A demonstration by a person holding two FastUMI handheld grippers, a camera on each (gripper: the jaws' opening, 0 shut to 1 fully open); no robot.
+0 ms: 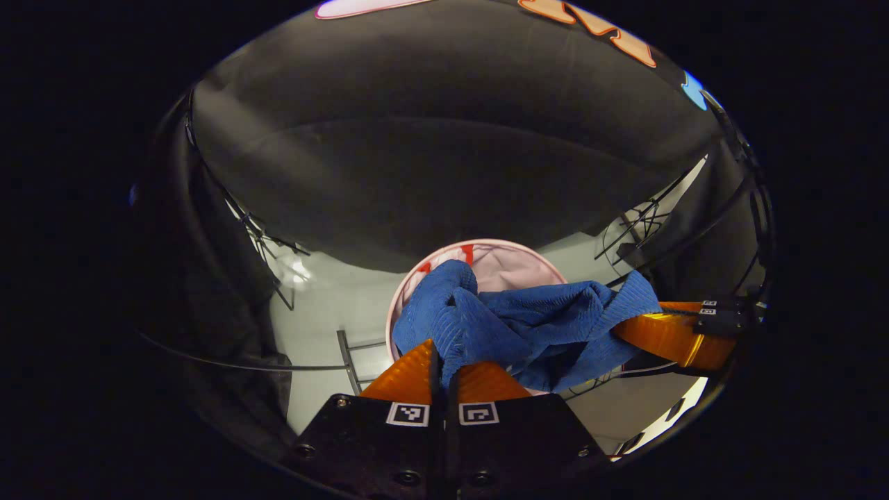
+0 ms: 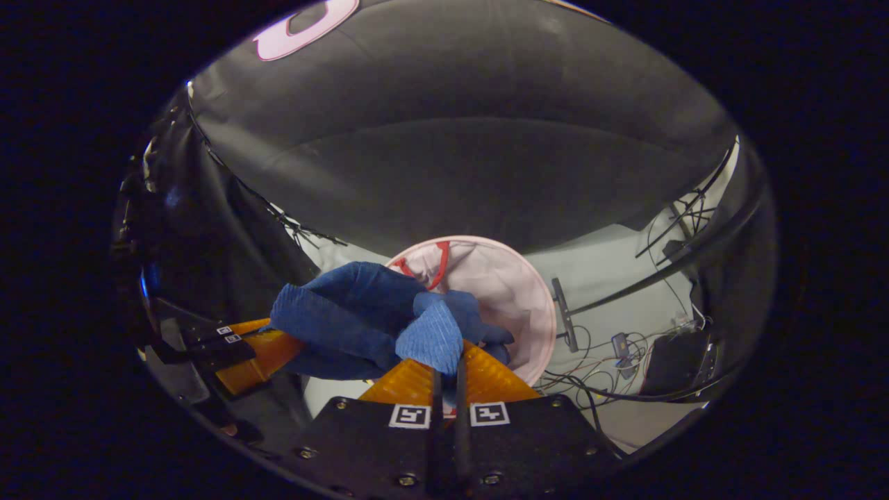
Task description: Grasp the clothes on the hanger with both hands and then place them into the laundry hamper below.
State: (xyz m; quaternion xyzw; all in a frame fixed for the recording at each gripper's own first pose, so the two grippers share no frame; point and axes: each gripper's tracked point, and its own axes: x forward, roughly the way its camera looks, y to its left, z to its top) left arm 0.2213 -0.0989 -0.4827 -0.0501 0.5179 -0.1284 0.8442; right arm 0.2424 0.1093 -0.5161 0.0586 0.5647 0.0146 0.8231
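Observation:
A blue knitted garment point(image 1: 528, 326) hangs bunched between both grippers, above the round pink laundry hamper point(image 1: 514, 267) on the floor. In the left gripper view my left gripper point(image 1: 444, 361) is shut on one end of the cloth, and the right gripper point(image 1: 635, 326) pinches the other end at the right. In the right gripper view the blue garment point(image 2: 368, 319) spreads leftward from my right gripper point(image 2: 446, 368), which is shut on a fold of it. The left gripper point(image 2: 278, 347) holds the far end. The hamper point(image 2: 514, 292) lies just beyond, with a red strap inside its rim.
Loose cables and a dark box point(image 2: 677, 364) lie on the pale floor to the hamper's right in the right gripper view. A metal stand foot point(image 1: 351, 361) lies left of the hamper in the left gripper view. Black cloth walls close in all around.

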